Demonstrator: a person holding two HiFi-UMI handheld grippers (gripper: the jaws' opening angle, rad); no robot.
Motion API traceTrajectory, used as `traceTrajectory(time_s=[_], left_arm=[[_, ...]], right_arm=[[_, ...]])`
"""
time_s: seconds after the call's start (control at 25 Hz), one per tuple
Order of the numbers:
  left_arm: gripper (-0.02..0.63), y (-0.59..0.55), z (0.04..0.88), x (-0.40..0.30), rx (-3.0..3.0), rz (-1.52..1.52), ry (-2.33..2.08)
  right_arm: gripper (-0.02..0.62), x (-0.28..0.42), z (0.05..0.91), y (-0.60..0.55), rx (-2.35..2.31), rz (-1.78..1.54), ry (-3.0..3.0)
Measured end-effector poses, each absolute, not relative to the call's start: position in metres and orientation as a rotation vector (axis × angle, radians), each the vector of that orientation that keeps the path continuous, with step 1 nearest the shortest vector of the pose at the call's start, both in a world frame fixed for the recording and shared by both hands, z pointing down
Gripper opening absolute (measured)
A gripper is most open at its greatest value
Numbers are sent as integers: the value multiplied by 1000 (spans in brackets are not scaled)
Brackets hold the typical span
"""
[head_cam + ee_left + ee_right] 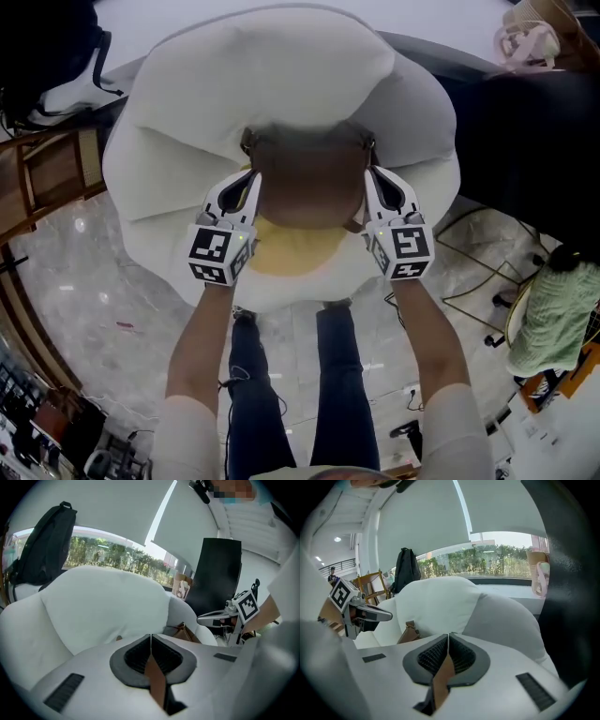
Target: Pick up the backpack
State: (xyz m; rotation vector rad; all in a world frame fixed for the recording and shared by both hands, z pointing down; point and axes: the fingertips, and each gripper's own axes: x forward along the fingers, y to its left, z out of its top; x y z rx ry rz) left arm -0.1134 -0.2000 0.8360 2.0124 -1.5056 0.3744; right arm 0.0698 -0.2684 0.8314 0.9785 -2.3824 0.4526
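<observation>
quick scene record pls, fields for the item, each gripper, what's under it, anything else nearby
item: brown backpack
left gripper: fingers shut on left strap
right gripper: fingers shut on right strap
under it: white cushioned chair
lifted clear of chair: cannot tell
nearby: black bag hanging behind the chair

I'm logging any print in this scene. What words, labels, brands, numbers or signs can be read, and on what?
No readable text anywhere.
Marker cubes on the left tool and right tool: black-and-white square patterns, no letters.
Brown backpack: no label shows.
Tan bag: too blurred to read.
</observation>
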Motion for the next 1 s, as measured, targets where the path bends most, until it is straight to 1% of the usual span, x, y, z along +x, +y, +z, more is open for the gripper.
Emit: traceTrajectory(time_s=[0.36,0.44,0.48,0.56,0.6,0.64,0.68,0.72,0.76,1.0], left_arm=[[32,-202,879,-126,1892,388,-1479],[34,-203,885,-126,1881,388,-1468],[34,-204,887,-127,1876,392,-1462],[34,-204,892,-130,1871,412,-1453],[35,-204,894,-132,1869,426,-1451],[47,-205,897,-134,1864,438,-1451],[99,-206,899,-136,1854,443,-1451],[203,-206,902,-137,1839,442,-1448],[244,-207,905,-137,1825,437,-1441],[250,-209,920,-133,1810,448,-1388]], right_arm=[[32,73,859,-280,951,385,-2315],[43,74,862,-282,945,392,-2313],[70,73,864,-282,938,401,-2311],[214,71,869,-282,916,418,-2305],[221,70,872,-282,903,424,-2300],[223,70,875,-282,892,428,-2293],[229,71,879,-283,884,436,-2283],[236,73,883,-284,880,447,-2272],[242,75,887,-285,877,459,-2261],[265,83,904,-292,867,524,-2226]])
